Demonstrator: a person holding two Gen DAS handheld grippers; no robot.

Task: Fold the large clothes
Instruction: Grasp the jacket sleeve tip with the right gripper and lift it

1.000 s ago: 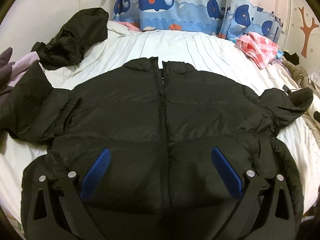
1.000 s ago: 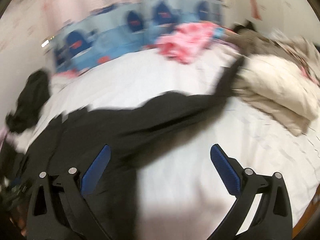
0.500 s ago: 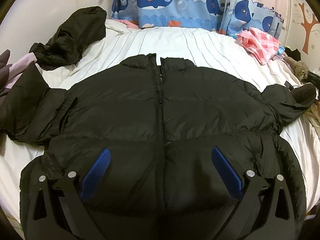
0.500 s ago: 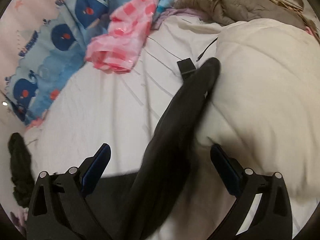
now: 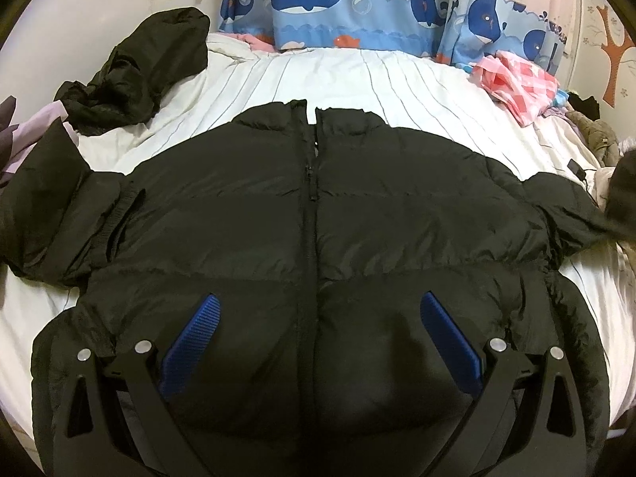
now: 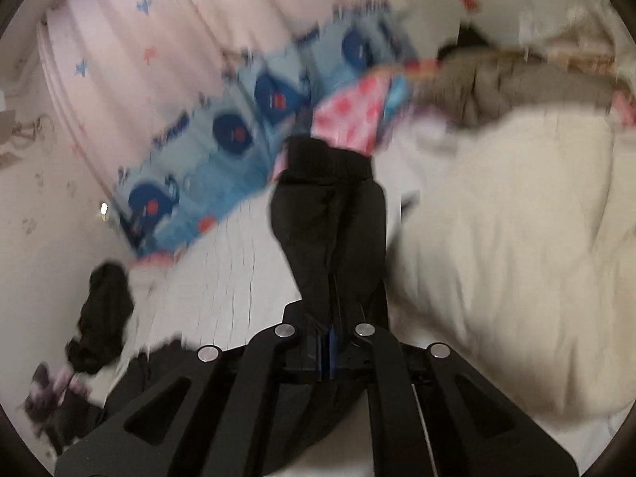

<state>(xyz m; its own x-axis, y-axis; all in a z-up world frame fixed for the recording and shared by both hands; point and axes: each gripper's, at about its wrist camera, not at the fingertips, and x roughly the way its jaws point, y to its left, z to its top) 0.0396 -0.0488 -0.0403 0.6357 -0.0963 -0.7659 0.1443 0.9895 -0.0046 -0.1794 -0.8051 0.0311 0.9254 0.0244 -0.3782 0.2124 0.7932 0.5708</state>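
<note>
The bed (image 5: 397,79) carries the black jacket (image 5: 238,206) flat, zipped, collar far; bare sheet remains beyond it. The left hand-held gripper (image 5: 318,318) hovers released above the hem. The right hand-held gripper (image 6: 328,351) is clenched on the jacket sleeve (image 6: 330,214).

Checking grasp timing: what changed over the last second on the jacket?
The right gripper went from open over the black puffer jacket's right sleeve to shut on it; the sleeve now stands up from the jaws, and in the left view its end is blurred at the right edge. The left gripper stayed open above the jacket's hem. The jacket body stayed flat on the bed.
</note>
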